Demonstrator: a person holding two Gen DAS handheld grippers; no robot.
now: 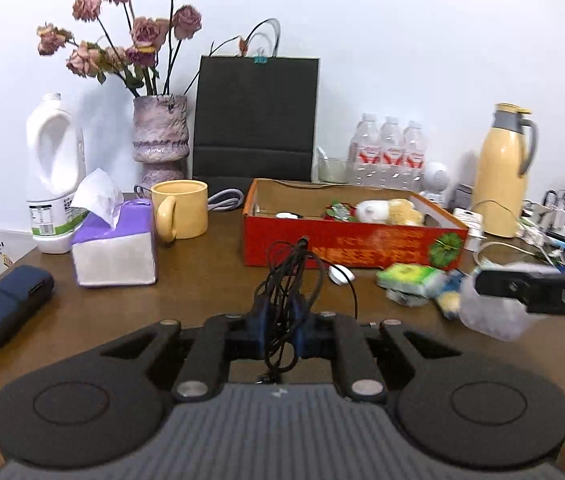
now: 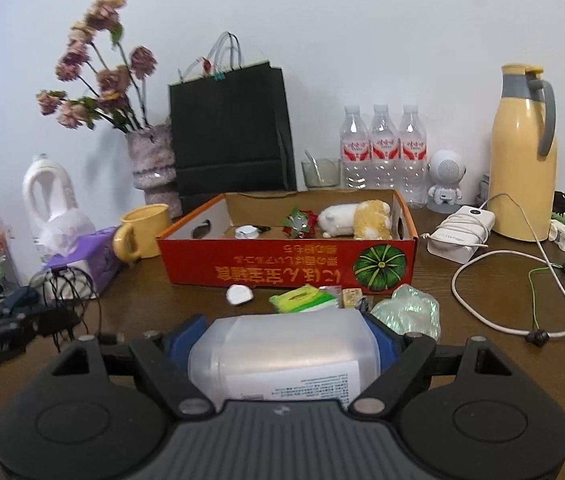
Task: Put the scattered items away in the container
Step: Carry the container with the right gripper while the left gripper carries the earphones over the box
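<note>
on the brown bench (image 2: 482, 344), the red box (image 2: 290, 260) sits toward the back edge; left gripper (image 1: 282, 312) fingers pinch a black cable (image 1: 286, 280), right gripper (image 2: 282, 344) fingers clasp a translucent bottle (image 2: 282, 356), so both likely next carry forward and release over it.

Your left wrist camera looks slightly downward toward the red cardboard box (image 1: 346, 246) from its front-left, fairly near. Your right wrist camera faces that box (image 2: 286, 260) from nearer, squarely front. Both share the box and wall-side clutter behind it.
</note>
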